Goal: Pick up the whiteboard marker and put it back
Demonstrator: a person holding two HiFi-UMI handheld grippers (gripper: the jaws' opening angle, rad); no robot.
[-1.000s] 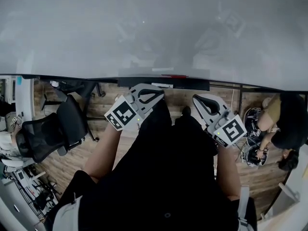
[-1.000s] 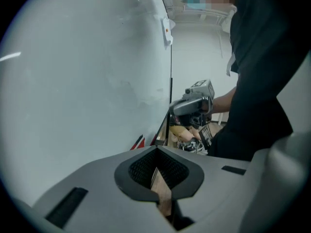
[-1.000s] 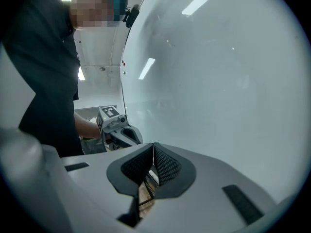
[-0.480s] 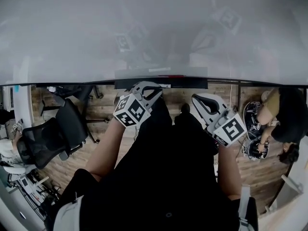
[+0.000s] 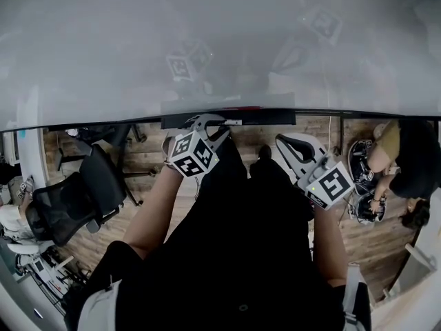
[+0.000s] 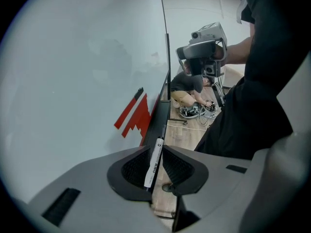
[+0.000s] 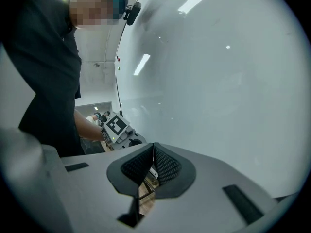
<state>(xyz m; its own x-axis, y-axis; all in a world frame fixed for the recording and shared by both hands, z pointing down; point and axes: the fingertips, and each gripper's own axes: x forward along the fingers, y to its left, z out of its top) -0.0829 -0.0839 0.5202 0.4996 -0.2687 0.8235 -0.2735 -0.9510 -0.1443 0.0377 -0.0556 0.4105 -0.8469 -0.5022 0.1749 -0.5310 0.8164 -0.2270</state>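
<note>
The whiteboard marker [image 6: 154, 160] sits between the jaws of my left gripper [image 6: 155, 147]. The pads are closed in on its white barrel, and its tip points toward 12 o'clock along the black tray [image 6: 163, 106] at the foot of the whiteboard [image 6: 87, 72]. In the head view this gripper is right at the tray's edge, at about 11 o'clock from the middle of the picture. A red stepped mark [image 6: 132, 116] shows on the board at 10 o'clock from the marker.

My right gripper [image 7: 153, 145] is at about 2 o'clock in the head view, a little back from the tray. Its pads are pressed together with nothing between them.

Farther out on the wooden floor [image 5: 158, 171], a black office chair [image 5: 76, 192] stands at 9 o'clock. Another person [image 5: 406, 164] crouches at 3 o'clock.
</note>
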